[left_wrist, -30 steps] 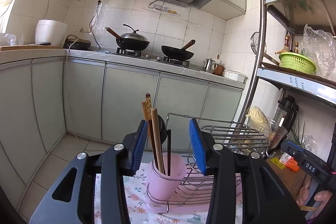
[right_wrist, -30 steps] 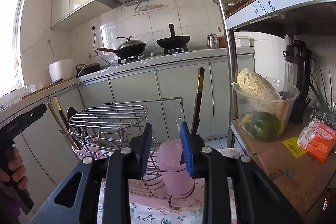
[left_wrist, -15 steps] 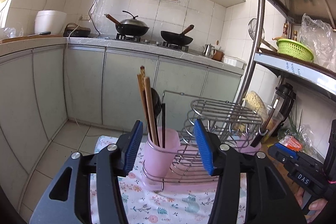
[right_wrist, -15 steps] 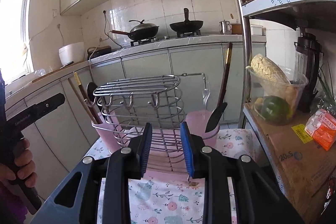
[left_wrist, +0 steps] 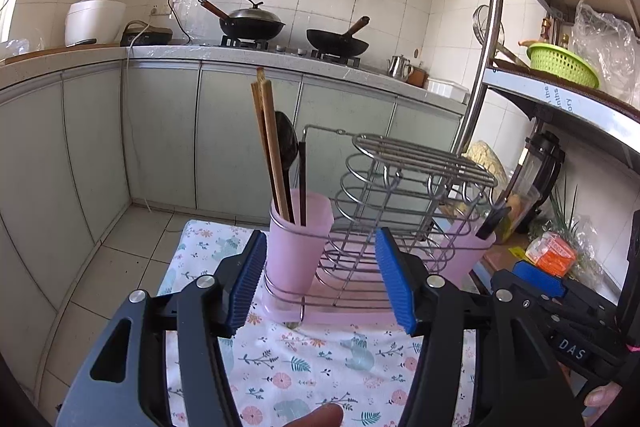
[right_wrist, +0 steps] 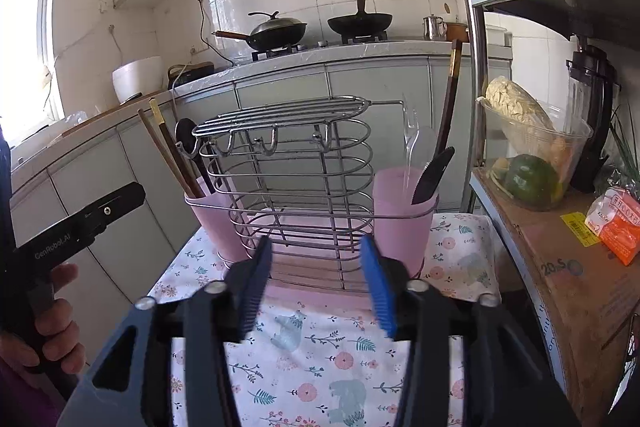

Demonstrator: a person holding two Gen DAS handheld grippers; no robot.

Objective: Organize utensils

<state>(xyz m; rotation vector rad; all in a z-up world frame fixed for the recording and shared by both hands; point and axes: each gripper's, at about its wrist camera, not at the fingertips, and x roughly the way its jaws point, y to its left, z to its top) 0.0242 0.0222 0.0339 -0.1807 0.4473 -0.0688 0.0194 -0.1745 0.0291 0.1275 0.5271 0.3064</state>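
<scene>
Several chopsticks point(left_wrist: 269, 147) stand near-upright, seemingly leaning left, in cup point(left_wrist: 298, 247).

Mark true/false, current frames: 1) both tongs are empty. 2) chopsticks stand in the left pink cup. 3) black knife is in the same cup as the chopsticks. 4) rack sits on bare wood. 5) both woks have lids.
1) True: the left tongs and right tongs are open, nothing between them; both have just been opening.
2) True: the chopsticks stand in the left pink cup.
3) False: the black knife is in the right pink cup.
4) False: the rack sits on a floral cloth.
5) False: only the left wok has a lid; the right wok is uncovered.
</scene>
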